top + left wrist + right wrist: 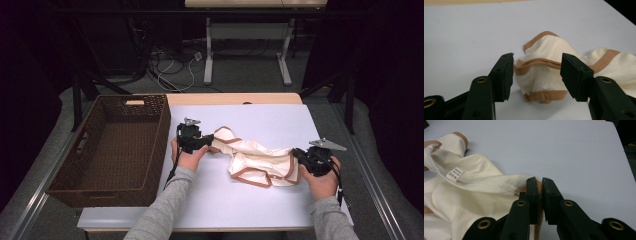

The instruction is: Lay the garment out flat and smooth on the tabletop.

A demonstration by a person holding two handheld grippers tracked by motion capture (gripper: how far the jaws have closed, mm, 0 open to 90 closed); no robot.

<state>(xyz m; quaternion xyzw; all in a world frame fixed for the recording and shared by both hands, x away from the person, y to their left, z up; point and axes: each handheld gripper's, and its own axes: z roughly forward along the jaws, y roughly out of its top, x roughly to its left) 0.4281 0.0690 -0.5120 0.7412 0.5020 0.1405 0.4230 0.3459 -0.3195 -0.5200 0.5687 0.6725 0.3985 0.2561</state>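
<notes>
Right gripper [540,185] has its 2 black jaws pressed together on the tan-trimmed edge of the cream garment [476,195], with the trim caught in the narrow slit between them. In the high view this gripper [303,161] sits at the garment's right end, near the right edge of the white table [260,117]. Left gripper [537,71] stands spread wide, its jaws on either side of a bunched, tan-edged fold of the garment [541,75]; whether the pads touch the cloth I cannot tell. From above, the left gripper [204,143] is at the garment's left end, just right of the brown wicker basket [82,172].

The garment [255,160] lies crumpled on the table between the 2 grippers, its long axis running left to right and dipping slightly toward the person at the right. A small white label [455,173] shows on an inner fold in the right gripper view.
</notes>
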